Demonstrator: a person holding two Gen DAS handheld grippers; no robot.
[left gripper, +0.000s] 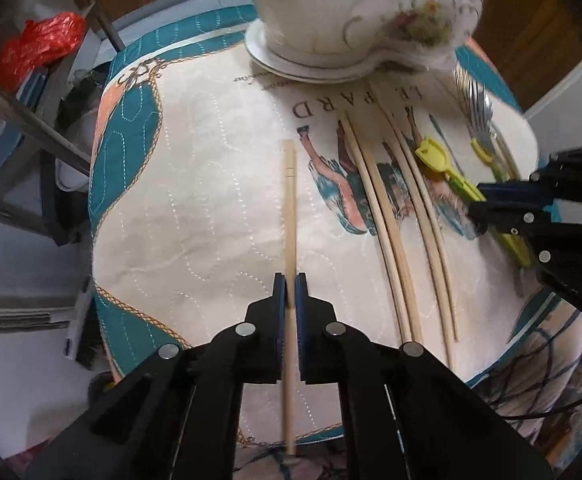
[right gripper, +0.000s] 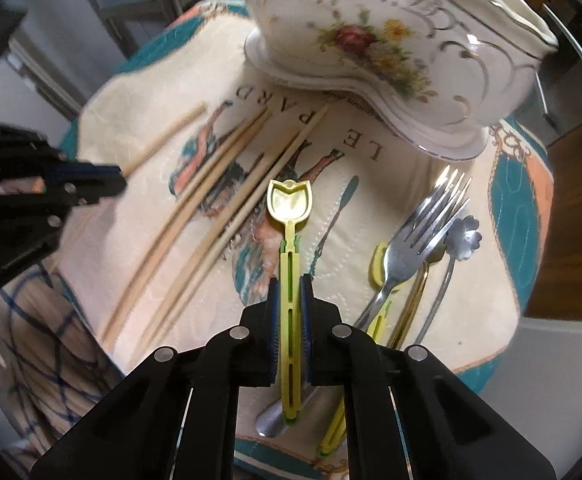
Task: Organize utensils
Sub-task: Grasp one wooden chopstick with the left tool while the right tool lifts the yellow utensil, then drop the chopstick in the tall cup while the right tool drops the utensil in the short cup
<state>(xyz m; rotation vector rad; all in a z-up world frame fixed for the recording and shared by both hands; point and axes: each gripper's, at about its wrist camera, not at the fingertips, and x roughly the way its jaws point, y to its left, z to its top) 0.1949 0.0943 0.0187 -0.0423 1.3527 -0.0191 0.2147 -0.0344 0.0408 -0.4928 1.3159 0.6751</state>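
Left wrist view: the left gripper (left gripper: 290, 280) pinches a pale, squared wooden chopstick (left gripper: 290, 200) at frame centre over the quilted cloth (left gripper: 195, 184). The right gripper (right gripper: 289, 284) clamps a slotted yellow plastic spoon (right gripper: 289, 200), mid-frame below the glossy floral porcelain holder (right gripper: 371, 40).

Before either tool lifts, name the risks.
1. The left tool grips its chopstick well off-centre, so it may pivot or slip.
2. The yellow spoon in the right tool is thin slotted plastic and could twist.
3. The porcelain holder looms close ahead; a long utensil might knock it.
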